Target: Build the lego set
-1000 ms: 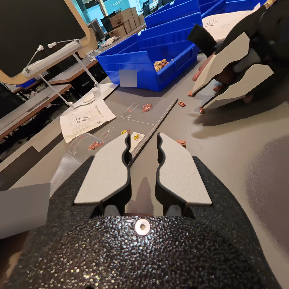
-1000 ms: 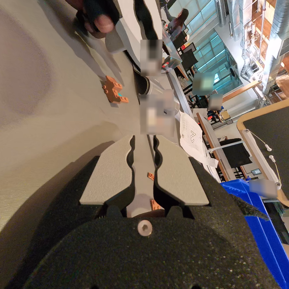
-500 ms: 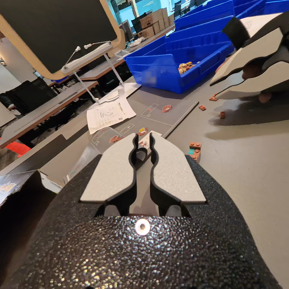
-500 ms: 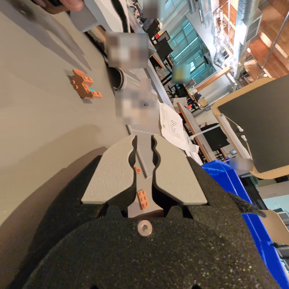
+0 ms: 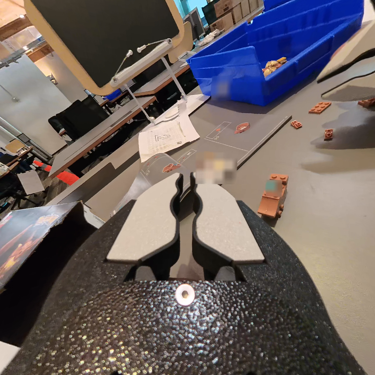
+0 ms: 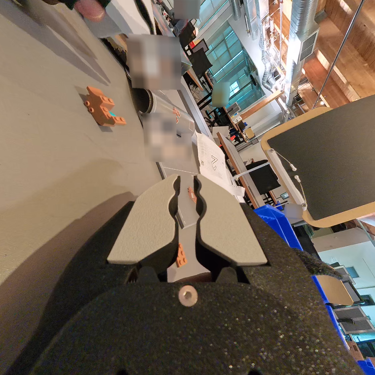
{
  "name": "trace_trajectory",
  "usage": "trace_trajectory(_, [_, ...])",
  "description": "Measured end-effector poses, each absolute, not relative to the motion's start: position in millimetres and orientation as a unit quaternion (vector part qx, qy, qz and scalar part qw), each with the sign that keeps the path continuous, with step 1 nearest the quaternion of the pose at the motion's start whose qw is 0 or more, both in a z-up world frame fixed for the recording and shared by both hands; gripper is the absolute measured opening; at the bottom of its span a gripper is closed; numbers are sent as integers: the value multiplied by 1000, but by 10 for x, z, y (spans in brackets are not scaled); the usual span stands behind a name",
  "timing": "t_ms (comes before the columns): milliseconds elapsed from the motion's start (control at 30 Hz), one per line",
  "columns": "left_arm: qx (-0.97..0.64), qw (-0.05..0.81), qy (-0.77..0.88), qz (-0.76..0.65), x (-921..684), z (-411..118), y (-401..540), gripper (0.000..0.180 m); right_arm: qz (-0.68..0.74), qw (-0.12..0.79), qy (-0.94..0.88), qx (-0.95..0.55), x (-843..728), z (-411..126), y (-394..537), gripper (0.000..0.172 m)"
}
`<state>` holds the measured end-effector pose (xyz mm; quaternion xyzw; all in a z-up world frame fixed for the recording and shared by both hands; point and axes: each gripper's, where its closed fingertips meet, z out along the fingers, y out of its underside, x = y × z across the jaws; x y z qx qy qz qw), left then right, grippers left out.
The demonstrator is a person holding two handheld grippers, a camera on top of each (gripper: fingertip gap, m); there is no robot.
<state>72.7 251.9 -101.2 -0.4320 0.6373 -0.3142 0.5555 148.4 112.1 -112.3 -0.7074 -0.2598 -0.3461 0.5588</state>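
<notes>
Left wrist view: left gripper (image 5: 187, 178) sits low over the grey tabletop (image 5: 304, 253), jaws nearly closed, thin slit between the tips, nothing in it. Just past the tips is a curled-up page of the instruction booklet (image 5: 160, 168); contact with the tips unclear. The rest of the booklet (image 5: 243, 140) lies flat beyond, with brick diagrams printed on it. Brown brick assembly (image 5: 273, 197) with a teal part stands on the tabletop near the gripper's right side, apart from it. Farther right: one flat brown plate (image 5: 320, 107) and two small brown bricks (image 5: 296, 124) (image 5: 328, 134), all loose on the tabletop. White printed sheet (image 5: 166, 140) lies at the far edge of the booklet. Blue bin (image 5: 253, 67) behind it holds some mixed pieces. Printed cardboard box (image 5: 30, 233) at the near left. Right gripper's fingers (image 5: 349, 81) enter from the right edge, above the loose bricks.

Right wrist view (camera rolled sideways): right gripper (image 6: 186, 180) above the tabletop, jaws slightly apart, narrow gap, holding nothing. Through the gap: the booklet corner (image 6: 186, 221) and, nearer the camera, the flat brown plate (image 6: 181, 256) lying on the tabletop below. Brick assembly (image 6: 102, 109) well apart toward the upper left, by the curled page (image 6: 172, 113). White sheet (image 6: 213, 162) beyond the tips.
</notes>
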Motion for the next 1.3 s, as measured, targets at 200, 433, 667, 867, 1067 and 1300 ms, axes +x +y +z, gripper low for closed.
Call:
trace_trajectory(200, [-432,551,635,-328,723,-983,2496,0,-317,570,-241,-718,1505,-1125,1122,9])
trace_trajectory(433, [-455,527,612,-375,685,-925,2502,0,-257,600,-187,-734,1596,-1063,1093,6])
trace_trajectory(667, [-478,512,593,-398,669,-911,2549,0,-227,615,-156,-739,1634,-1015,1066,0])
trace_trajectory(867, [-459,540,598,-373,671,-843,2486,0,-213,625,-145,-737,1572,-967,1038,0])
trace_trajectory(1067, [-463,576,593,-320,699,-922,2599,0,-195,637,-148,-731,1452,-935,981,0])
trace_trajectory(1300, [-466,591,586,-300,697,-942,2624,0,-163,647,-140,-732,1387,-927,950,0])
